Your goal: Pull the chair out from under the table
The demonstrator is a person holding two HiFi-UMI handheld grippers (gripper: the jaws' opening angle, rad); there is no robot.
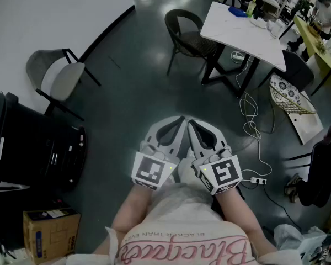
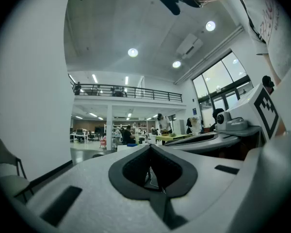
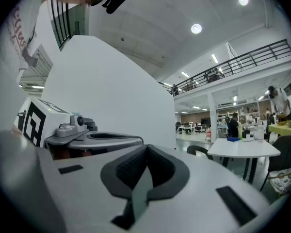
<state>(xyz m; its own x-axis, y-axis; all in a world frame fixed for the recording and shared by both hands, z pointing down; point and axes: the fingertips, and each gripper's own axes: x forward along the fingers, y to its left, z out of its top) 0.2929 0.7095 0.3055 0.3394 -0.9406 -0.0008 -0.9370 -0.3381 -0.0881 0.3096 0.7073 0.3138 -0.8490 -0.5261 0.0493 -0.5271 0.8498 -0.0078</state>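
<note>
The white table (image 1: 243, 32) stands at one o'clock from the person, well apart from them. A black cabinet (image 1: 33, 142) sits at nine o'clock. The dark chair (image 1: 186, 35) waits at twelve o'clock, its seat tucked in at the table's left end. A grey chair (image 1: 58, 76) stands near the wall at ten o'clock, and a cardboard box (image 1: 51, 232) lies at eight. The left gripper (image 1: 178, 121) and right gripper (image 1: 193, 125) are held side by side. Each has its jaws pressed together on nothing, well short of the dark chair.
</note>
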